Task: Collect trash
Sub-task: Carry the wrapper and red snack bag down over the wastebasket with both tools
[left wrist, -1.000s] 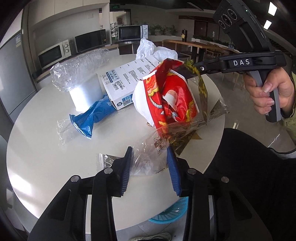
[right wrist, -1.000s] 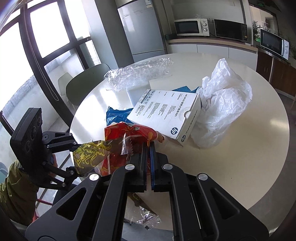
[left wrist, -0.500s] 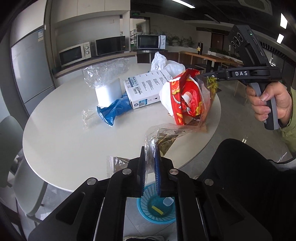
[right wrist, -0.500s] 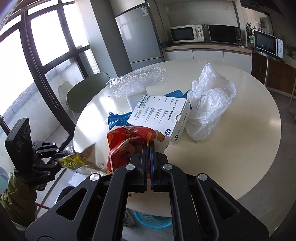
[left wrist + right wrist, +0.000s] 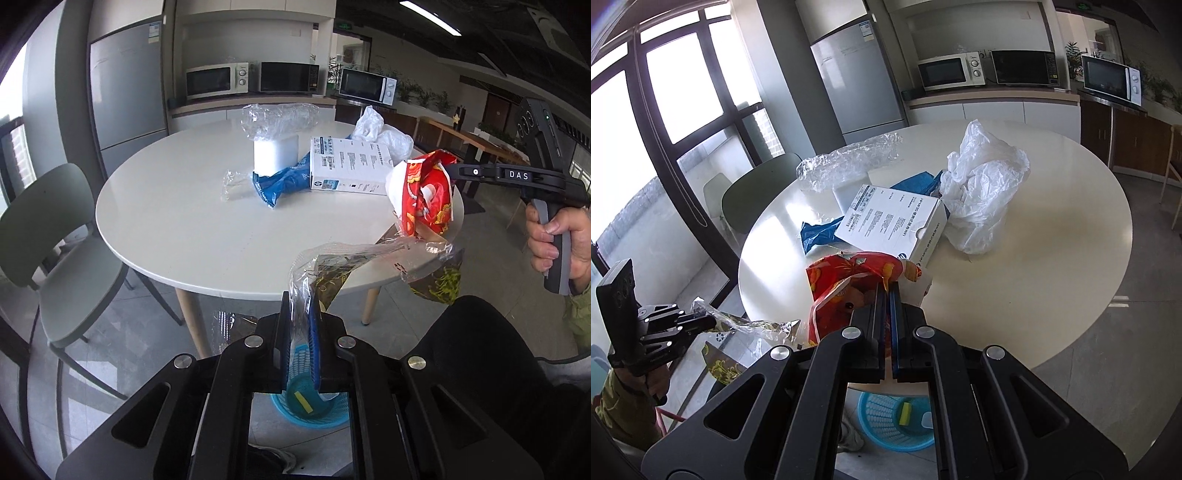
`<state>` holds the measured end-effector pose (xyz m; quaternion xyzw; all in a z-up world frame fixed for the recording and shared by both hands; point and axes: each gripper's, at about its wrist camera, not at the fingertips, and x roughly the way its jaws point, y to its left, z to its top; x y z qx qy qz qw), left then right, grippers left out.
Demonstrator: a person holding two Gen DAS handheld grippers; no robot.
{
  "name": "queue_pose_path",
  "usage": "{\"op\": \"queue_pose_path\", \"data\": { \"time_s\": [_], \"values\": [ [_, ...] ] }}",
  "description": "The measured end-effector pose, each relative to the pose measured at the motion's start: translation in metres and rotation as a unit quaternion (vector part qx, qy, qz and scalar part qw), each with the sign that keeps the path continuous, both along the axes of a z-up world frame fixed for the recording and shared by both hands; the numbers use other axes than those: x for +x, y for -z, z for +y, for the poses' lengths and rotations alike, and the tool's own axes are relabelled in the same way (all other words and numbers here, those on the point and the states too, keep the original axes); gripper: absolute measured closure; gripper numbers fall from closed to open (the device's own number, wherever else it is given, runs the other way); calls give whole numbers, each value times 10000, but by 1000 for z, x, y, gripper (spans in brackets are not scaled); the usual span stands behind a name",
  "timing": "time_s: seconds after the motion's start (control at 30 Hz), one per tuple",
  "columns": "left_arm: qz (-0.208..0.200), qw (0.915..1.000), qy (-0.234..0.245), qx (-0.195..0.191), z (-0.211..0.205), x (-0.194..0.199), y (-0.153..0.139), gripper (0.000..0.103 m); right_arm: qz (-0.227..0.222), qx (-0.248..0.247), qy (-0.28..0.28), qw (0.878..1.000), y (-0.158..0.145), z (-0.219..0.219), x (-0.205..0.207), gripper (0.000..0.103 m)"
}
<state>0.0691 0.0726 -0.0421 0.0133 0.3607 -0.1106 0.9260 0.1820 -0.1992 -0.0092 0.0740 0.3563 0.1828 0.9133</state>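
Taking the round white table (image 5: 177, 221) as the landmark and reading the left wrist view from left to right: a grey-green chair (image 5: 55, 251) stands at the table's left edge. On the tabletop toward its far side lies crumpled clear film (image 5: 277, 118) over a white block (image 5: 275, 157), with a blue wrapper (image 5: 284, 181) just in front of the block and a white printed box (image 5: 351, 170) to the right of it; a crumpled white plastic bag (image 5: 384, 133) sits behind the box. Off the table's near edge, the left gripper (image 5: 300, 325) has its fingers clamped on a clear plastic wrapper (image 5: 332, 258) with dark gold-patterned print, which stretches up and to the right over the rim. Below the gripper, on the floor beside the table leg, a blue mesh basket (image 5: 332, 413) holds a yellow scrap. At the table's right rim the right gripper (image 5: 886, 291), held in a hand (image 5: 561, 243), has its fingers pressed together on the top of a red snack bag (image 5: 424, 199) that hangs in the air just above the table's edge.
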Motion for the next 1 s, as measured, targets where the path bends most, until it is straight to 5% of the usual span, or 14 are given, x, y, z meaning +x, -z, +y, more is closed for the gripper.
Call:
{"op": "queue_pose_path", "data": {
  "time_s": [0.27,0.73,1.0],
  "values": [
    [246,9988,-373,-222,-1,-9,4,96,-50,58,-5,10000,-4,-2,-18,101],
    [722,9962,-327,-364,-10,-39,26,96,-49,67,-300,9995,-4,-4,-77,102],
    [1195,9910,-507,-323,-16,-28,60,96,293,9,-341,9990,25,-7,-103,102]
  ]
}}
